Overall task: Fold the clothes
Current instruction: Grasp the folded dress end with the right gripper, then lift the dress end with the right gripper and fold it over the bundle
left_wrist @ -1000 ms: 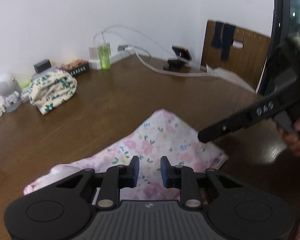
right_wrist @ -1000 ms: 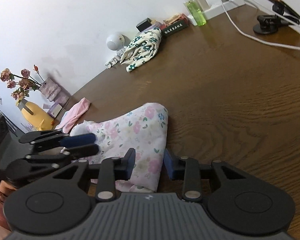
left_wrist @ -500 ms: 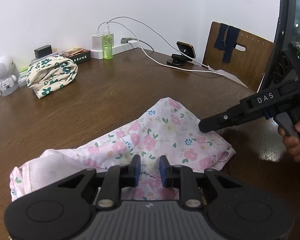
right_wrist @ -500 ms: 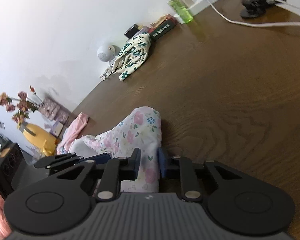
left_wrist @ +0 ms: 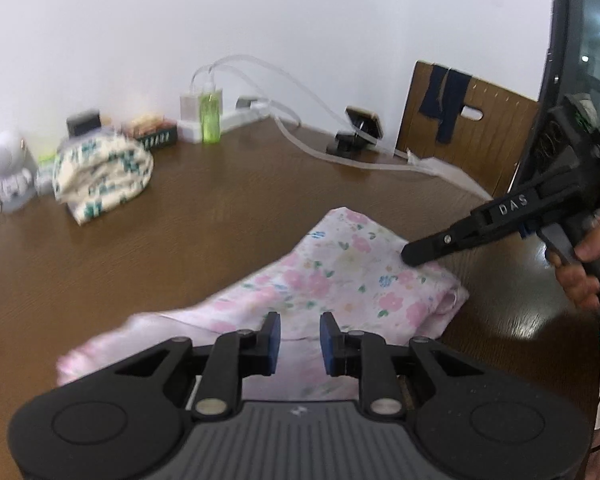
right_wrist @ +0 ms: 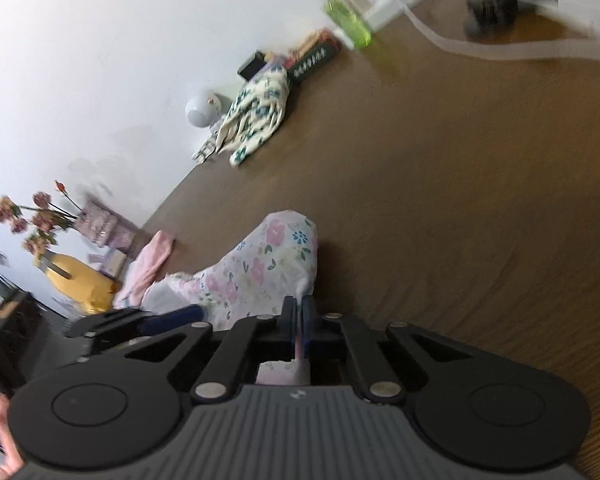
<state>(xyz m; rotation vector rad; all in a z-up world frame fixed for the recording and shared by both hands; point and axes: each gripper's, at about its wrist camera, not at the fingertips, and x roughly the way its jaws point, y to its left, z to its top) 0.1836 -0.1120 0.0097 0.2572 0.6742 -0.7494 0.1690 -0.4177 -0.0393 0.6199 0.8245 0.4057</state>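
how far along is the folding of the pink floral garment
Early. Already done, it seems: a green-flowered cloth sits bundled by the wall. In hand: the right gripper has just been closing and now pinches an edge of the pink floral garment, with cloth showing between its fingers. The left gripper is open over the near edge, gripping nothing. Left: the garment lies rumpled on the table, without a neat fold yet.

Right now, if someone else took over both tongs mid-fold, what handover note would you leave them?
Right tongs: just closed, shut on the near edge of the pink floral garment.
Left tongs: jaws apart above the garment, pinching nothing.
Garment lies bunched on the brown table; a cream floral garment sits bundled by the wall.
Done: one edge gripped.
Left: grip with the left tongs, then do the fold; no neat fold shows yet.
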